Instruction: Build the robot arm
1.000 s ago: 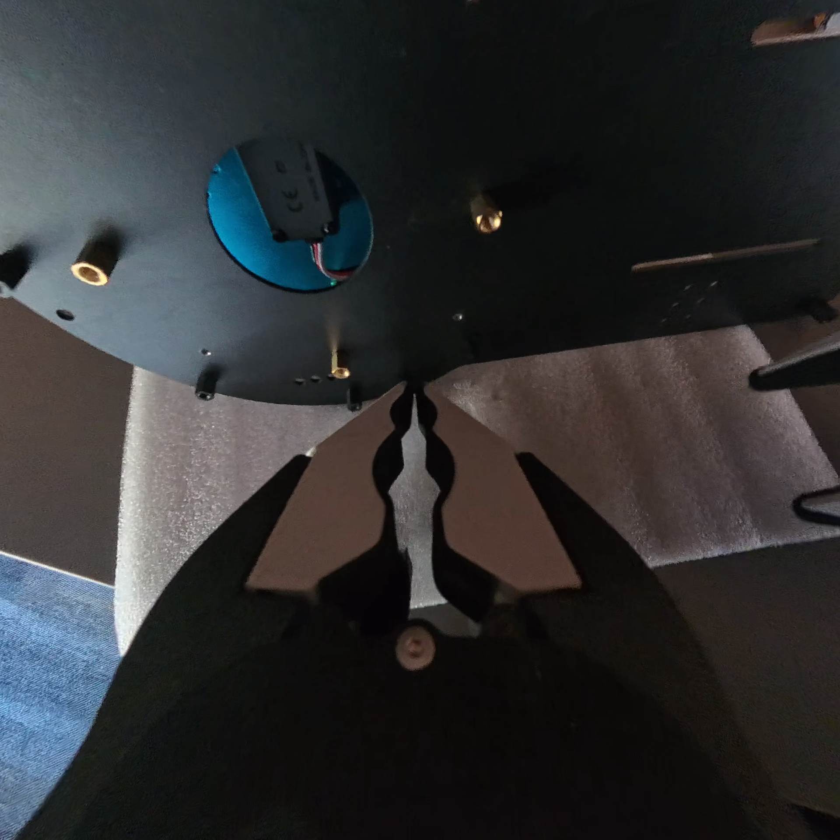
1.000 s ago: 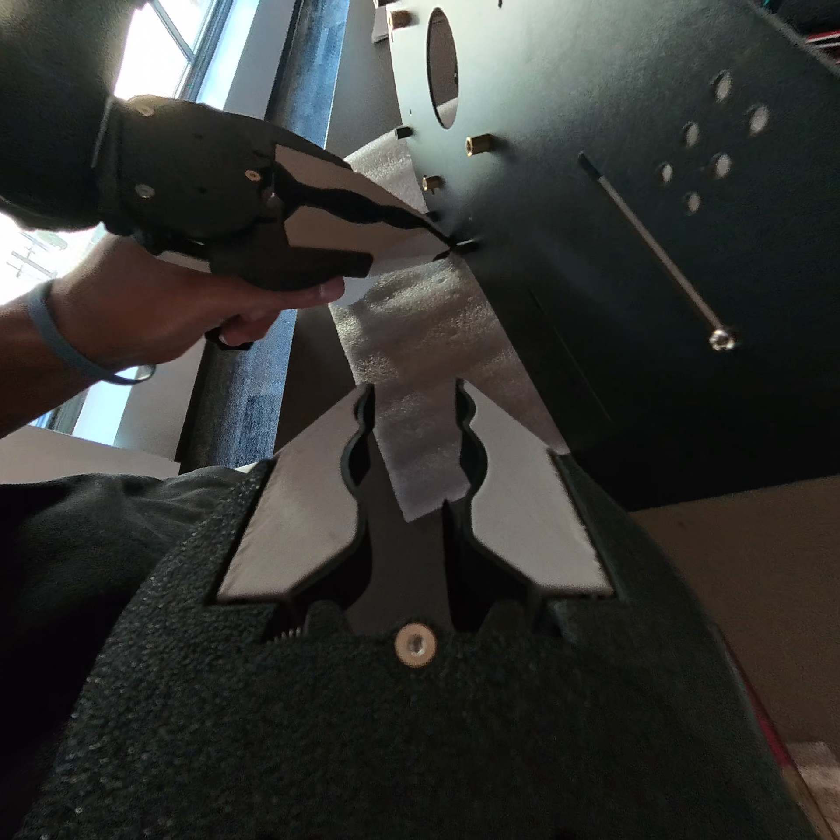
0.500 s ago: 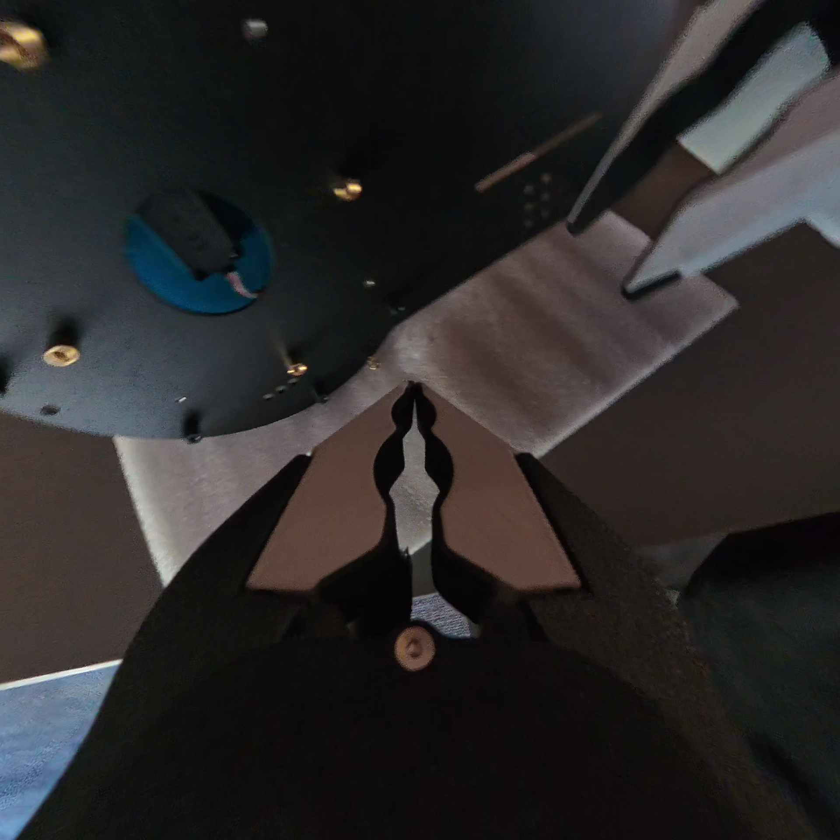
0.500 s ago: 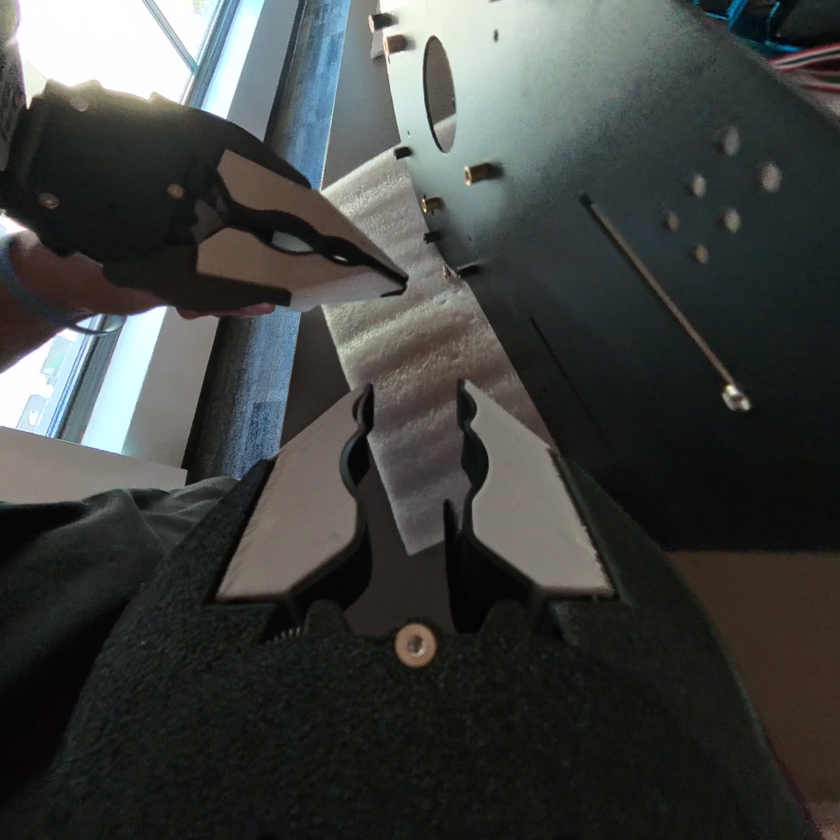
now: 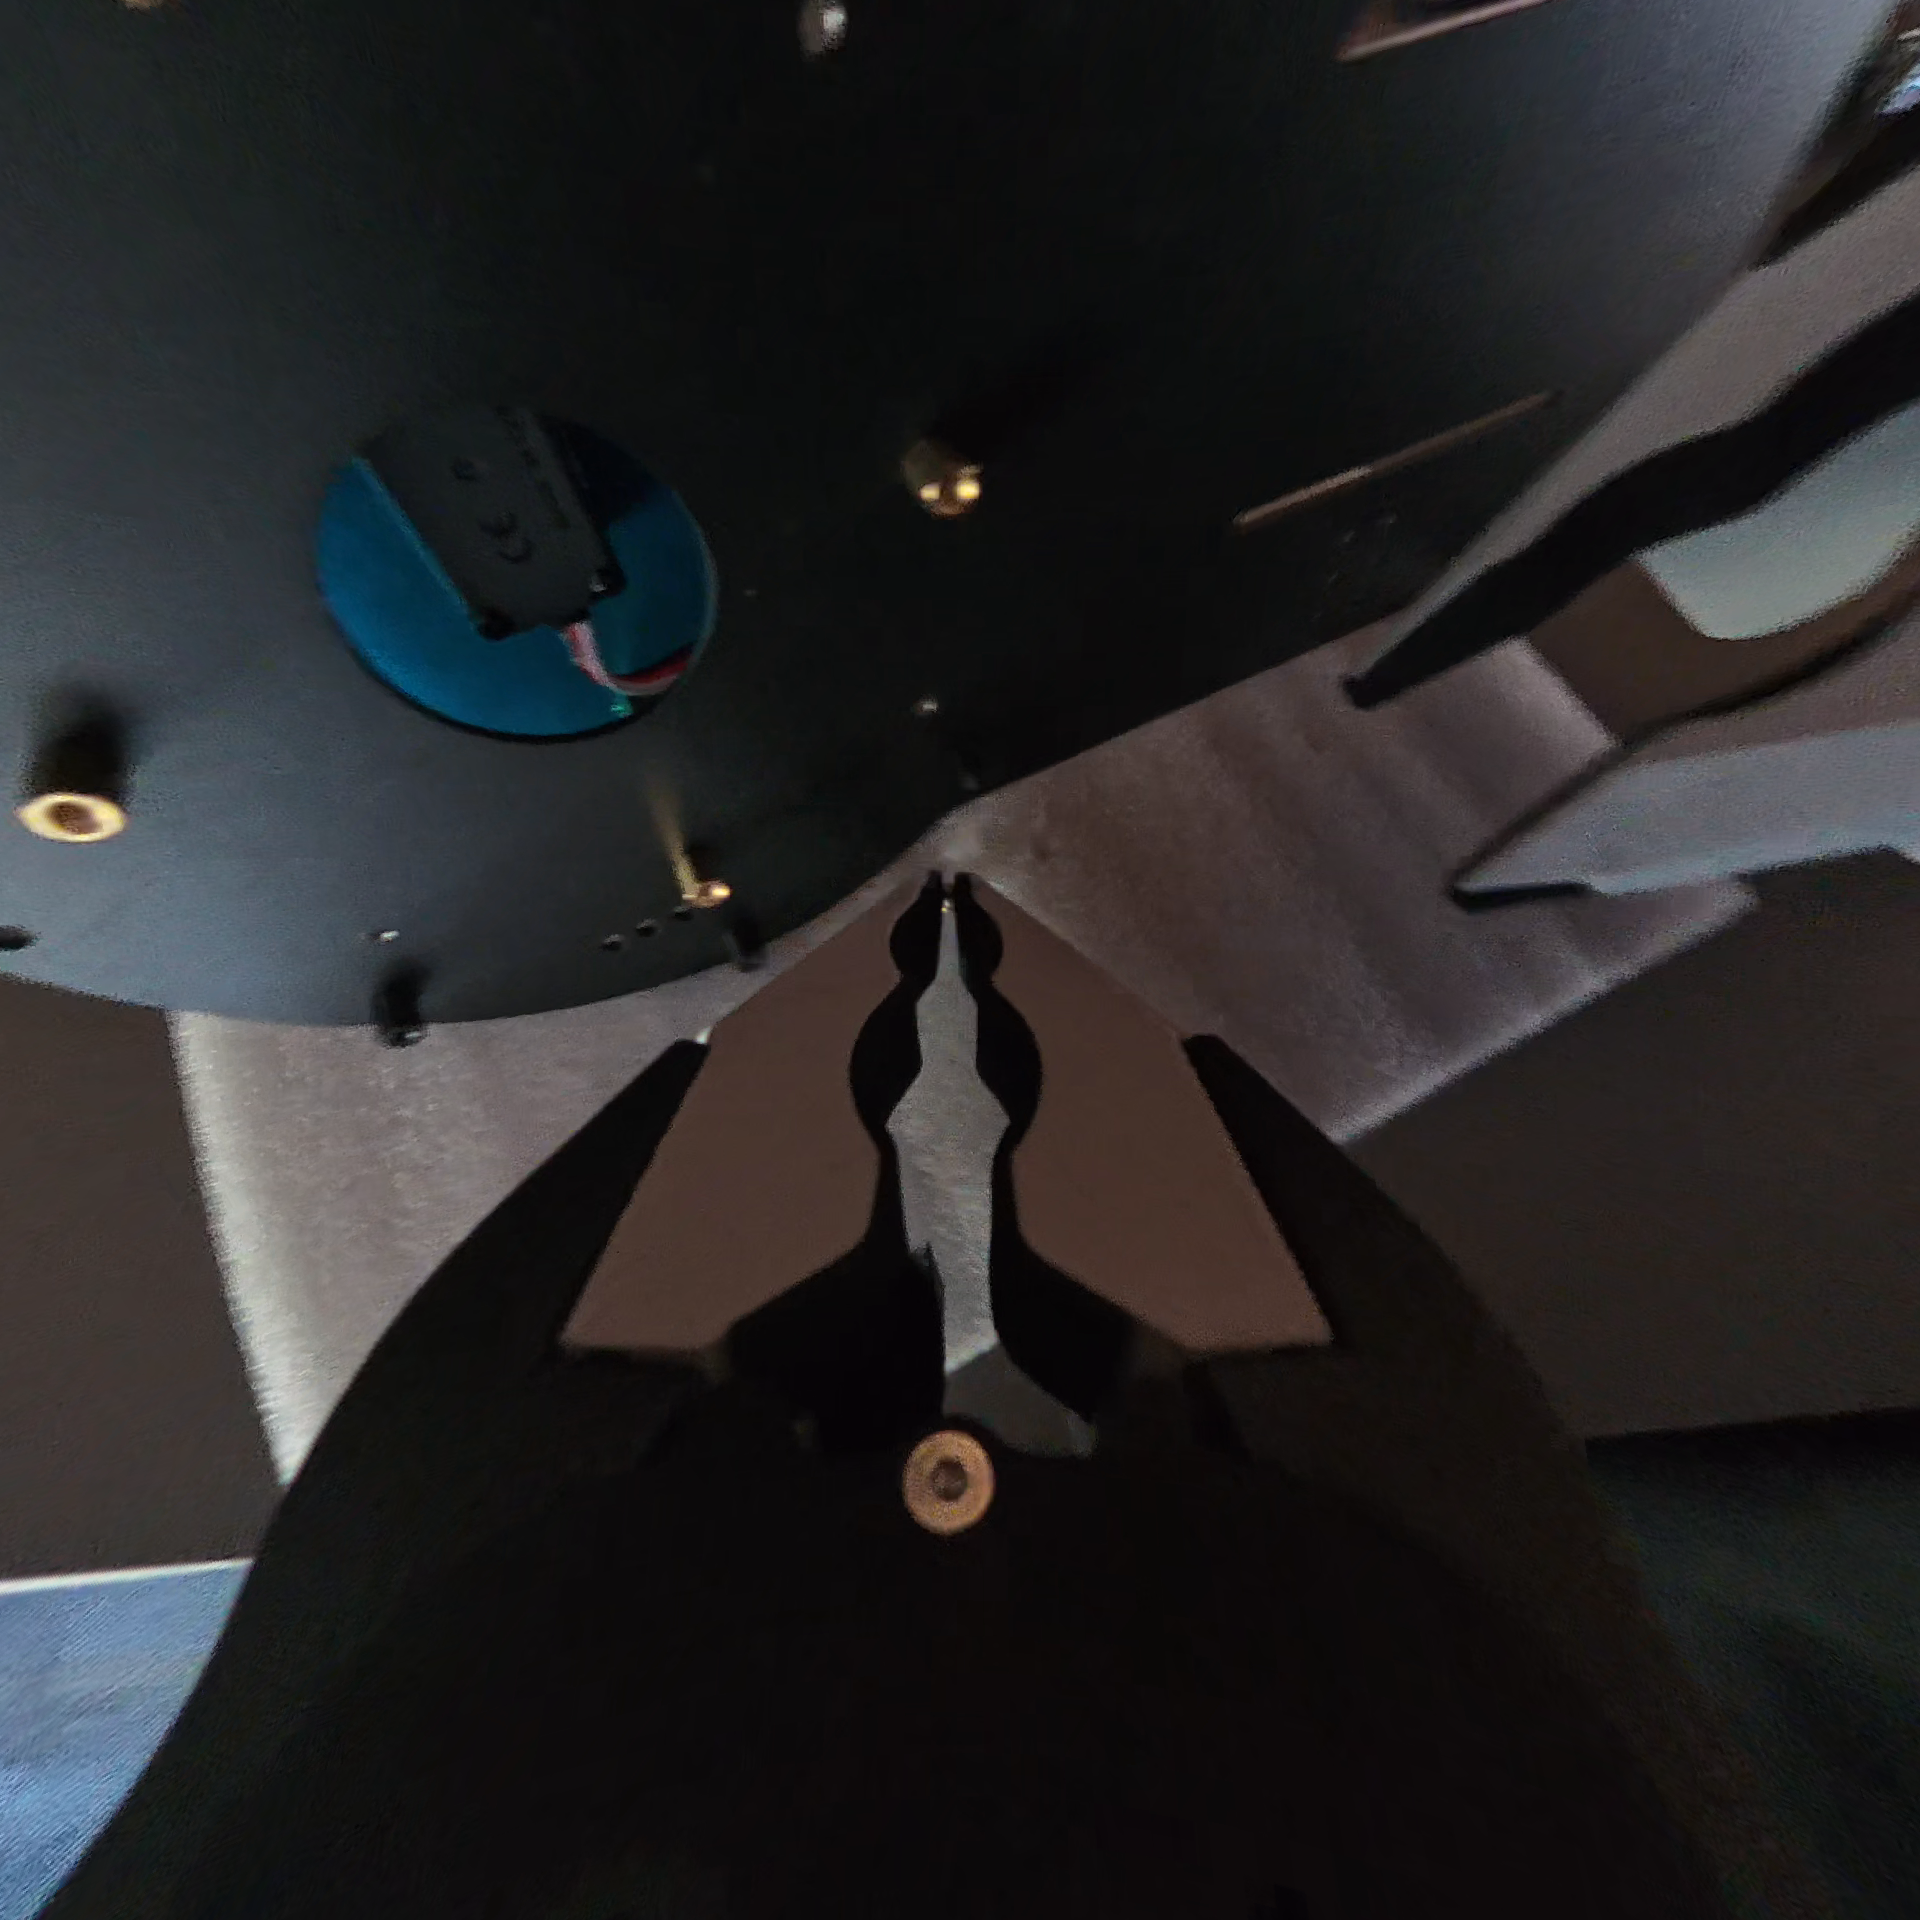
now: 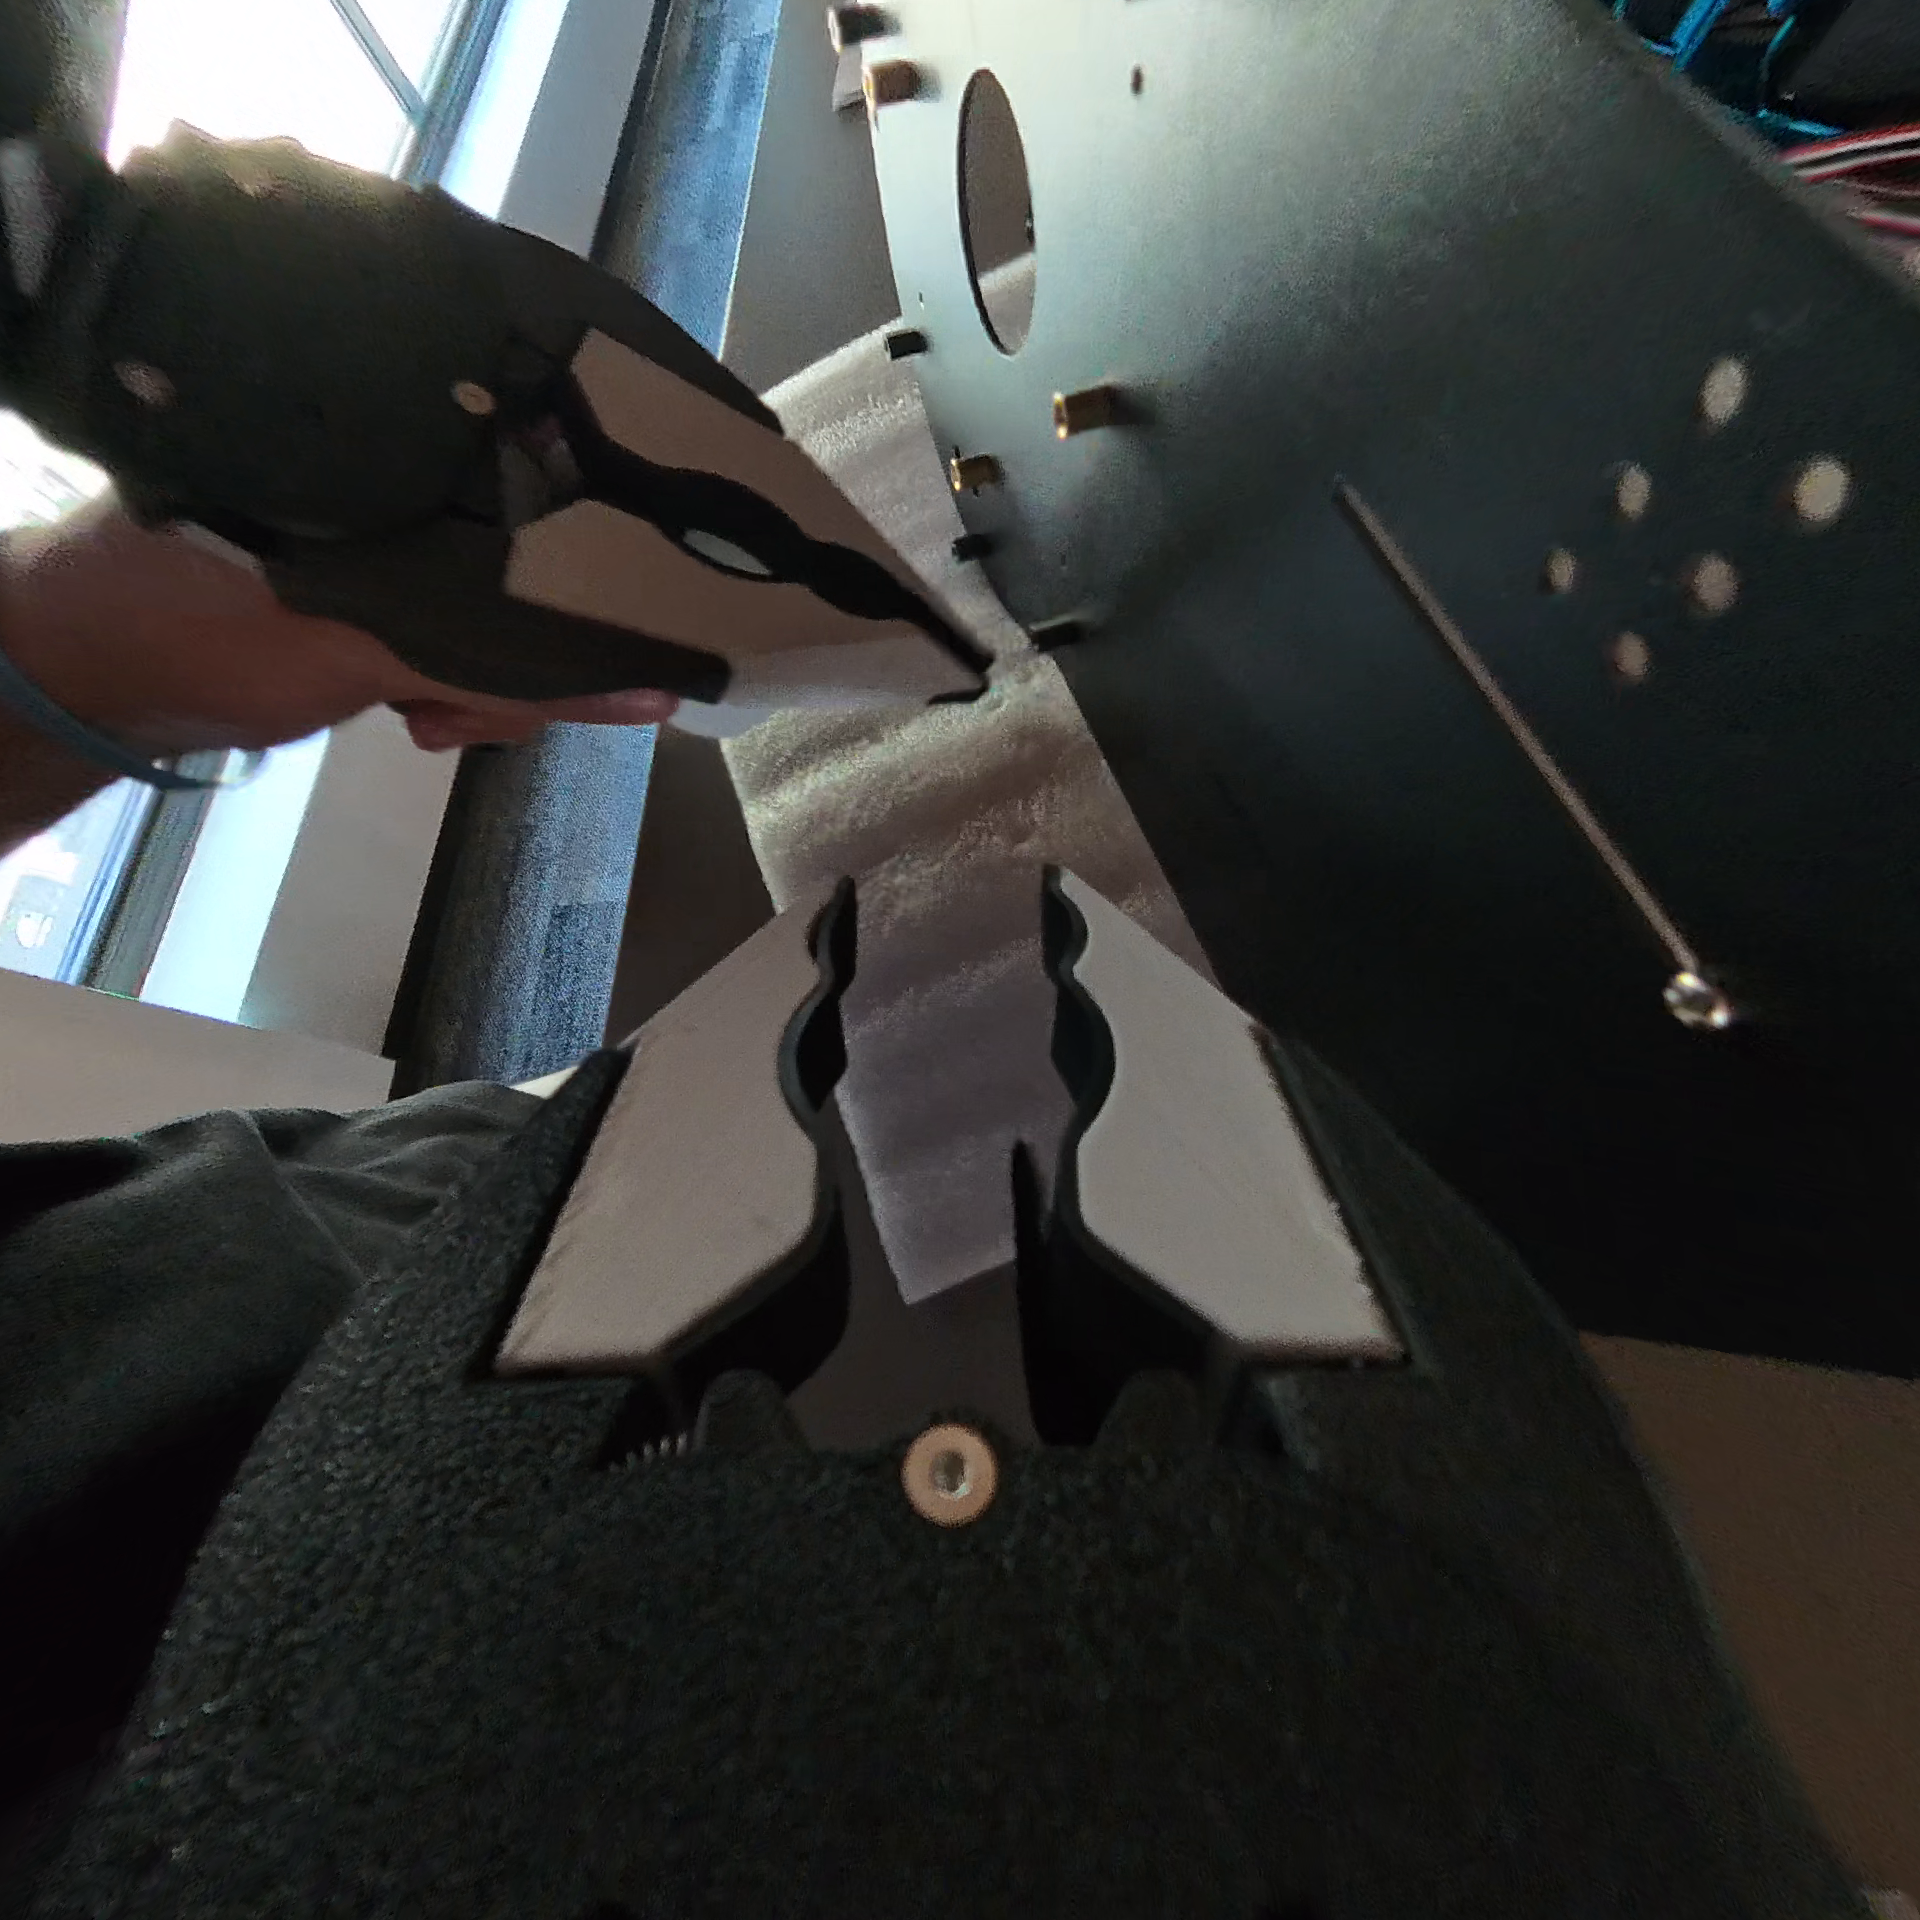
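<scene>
A large black metal plate (image 5: 935,208) stands tilted on a white foam sheet (image 5: 1195,883); both also show in the right wrist view, the plate (image 6: 1351,312) and the foam (image 6: 935,831). My left gripper (image 5: 948,883) is shut, its tips down at the foam right by the plate's lower edge, near a short black standoff (image 6: 1060,629). A tiny bright glint shows in the slit between its tips; I cannot tell whether it is gripped. The right wrist view shows it (image 6: 971,675) from the side. My right gripper (image 6: 948,883) is open and empty above the foam, a little back from the plate (image 5: 1408,790).
The plate bears brass standoffs (image 5: 940,483) (image 6: 1081,410), a round hole showing a blue part (image 5: 416,644), small holes and a long thin rod (image 6: 1517,748). A hand (image 6: 156,644) holds the left gripper. A window (image 6: 260,83) is at left, blue carpet (image 5: 83,1714) below. There is about 7 cm between the tips of the two grippers. The foam (image 6: 935,831) is about equally far from each gripper, around 4 cm.
The left gripper, shut throughout, drew back from the plate's edge and has come down again with its tips at the foam by that edge. The right gripper stays open, hardly moved.
</scene>
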The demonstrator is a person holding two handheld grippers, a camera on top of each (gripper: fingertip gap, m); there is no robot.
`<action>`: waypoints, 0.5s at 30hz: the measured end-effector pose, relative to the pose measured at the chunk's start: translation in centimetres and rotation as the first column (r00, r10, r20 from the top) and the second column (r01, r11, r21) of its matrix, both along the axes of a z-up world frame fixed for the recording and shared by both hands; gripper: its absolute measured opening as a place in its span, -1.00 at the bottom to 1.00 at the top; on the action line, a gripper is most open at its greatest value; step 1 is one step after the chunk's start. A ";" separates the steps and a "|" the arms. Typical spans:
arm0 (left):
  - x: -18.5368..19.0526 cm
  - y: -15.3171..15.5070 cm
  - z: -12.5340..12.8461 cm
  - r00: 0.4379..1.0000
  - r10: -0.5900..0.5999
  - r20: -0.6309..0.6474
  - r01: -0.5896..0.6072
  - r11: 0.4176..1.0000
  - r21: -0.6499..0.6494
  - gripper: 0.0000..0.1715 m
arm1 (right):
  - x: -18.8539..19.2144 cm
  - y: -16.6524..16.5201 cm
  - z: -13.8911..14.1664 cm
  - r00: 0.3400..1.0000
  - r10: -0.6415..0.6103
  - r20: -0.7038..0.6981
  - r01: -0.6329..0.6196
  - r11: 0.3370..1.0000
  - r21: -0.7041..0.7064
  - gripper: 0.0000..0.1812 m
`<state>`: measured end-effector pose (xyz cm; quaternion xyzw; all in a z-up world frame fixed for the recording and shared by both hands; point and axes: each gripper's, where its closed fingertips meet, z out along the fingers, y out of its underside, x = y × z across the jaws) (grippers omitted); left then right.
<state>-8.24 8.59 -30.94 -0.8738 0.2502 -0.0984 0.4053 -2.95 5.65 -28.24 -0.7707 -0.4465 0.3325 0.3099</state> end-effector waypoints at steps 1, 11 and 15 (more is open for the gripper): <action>0.9 -1.0 -0.2 0.998 -0.055 0.043 0.058 0.996 -0.072 -0.99 | 0.3 0.0 -0.1 1.000 0.001 0.004 -0.001 1.000 0.010 -0.61; 4.4 -3.2 -0.5 0.959 -0.279 0.052 0.281 0.913 -0.296 -0.88 | 0.4 -2.2 -1.8 0.978 0.181 0.105 -0.189 0.979 0.072 -0.64; 4.4 -3.3 0.5 0.965 -0.251 0.076 0.262 0.939 -0.224 -0.81 | 0.3 -1.8 -1.9 0.976 0.167 0.138 -0.182 0.978 0.101 -0.66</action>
